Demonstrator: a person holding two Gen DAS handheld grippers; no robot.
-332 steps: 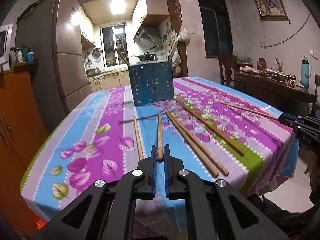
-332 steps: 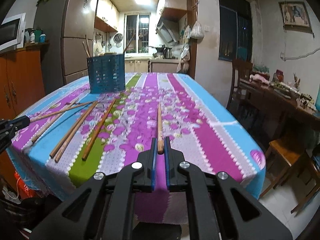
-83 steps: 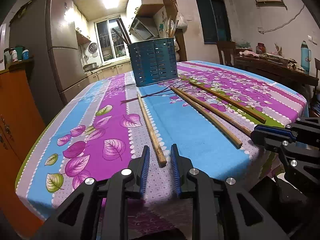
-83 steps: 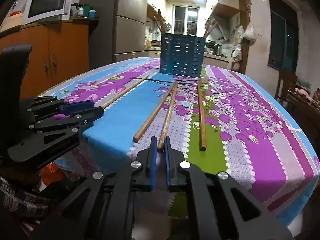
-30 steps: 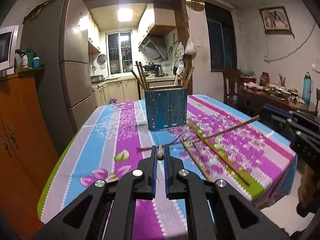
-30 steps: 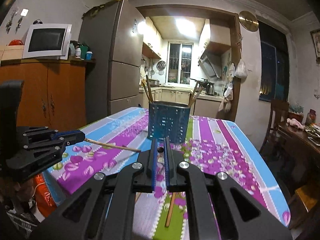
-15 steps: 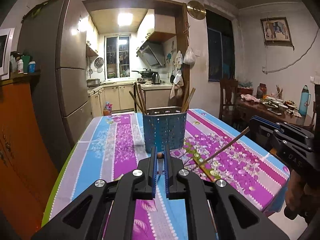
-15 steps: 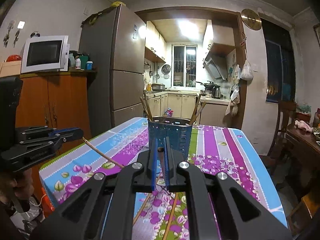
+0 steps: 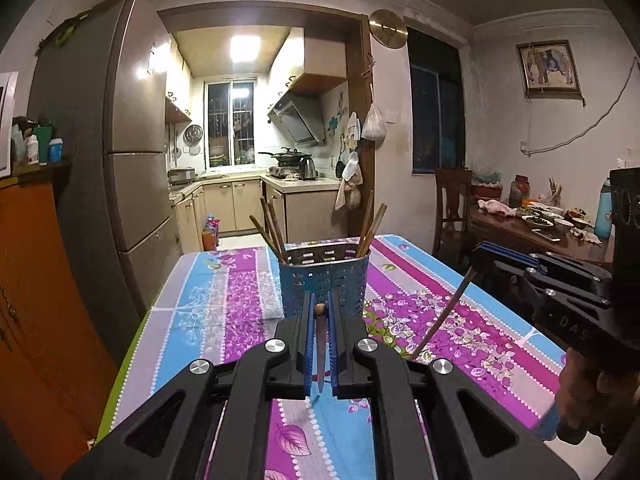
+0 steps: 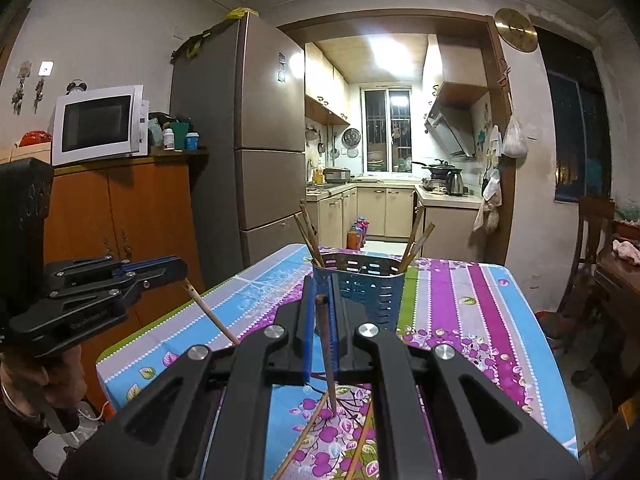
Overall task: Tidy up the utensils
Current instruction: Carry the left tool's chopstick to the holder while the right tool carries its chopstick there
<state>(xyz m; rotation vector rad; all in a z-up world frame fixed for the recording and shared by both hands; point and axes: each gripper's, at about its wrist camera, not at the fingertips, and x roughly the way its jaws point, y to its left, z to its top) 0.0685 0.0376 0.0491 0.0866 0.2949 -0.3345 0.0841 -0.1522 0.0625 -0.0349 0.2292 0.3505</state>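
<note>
My left gripper [image 9: 319, 310] is shut on a wooden chopstick [image 9: 320, 344] that hangs tip-down over the flowered tablecloth. My right gripper [image 10: 321, 300] is shut on another chopstick [image 10: 326, 344], also hanging steeply, tip just above the cloth. Each gripper shows in the other view: the right gripper [image 9: 480, 256] with its chopstick [image 9: 444, 316], the left gripper [image 10: 176, 270] with its chopstick [image 10: 210, 314]. The blue perforated utensil holder [image 9: 323, 282] stands on the table just beyond both grippers, with several chopsticks in it; it also shows in the right wrist view [image 10: 362, 286].
Two more chopsticks [image 10: 308, 436] lie on the cloth below my right gripper. A fridge [image 9: 116, 184] and an orange cabinet [image 10: 120, 216] stand left of the table. A wooden side table with dishes [image 9: 536, 224] and a chair [image 9: 452, 208] stand to the right.
Both grippers have risen and tipped further, so the held chopsticks now hang almost straight down. The holder sits closer and lower in both views.
</note>
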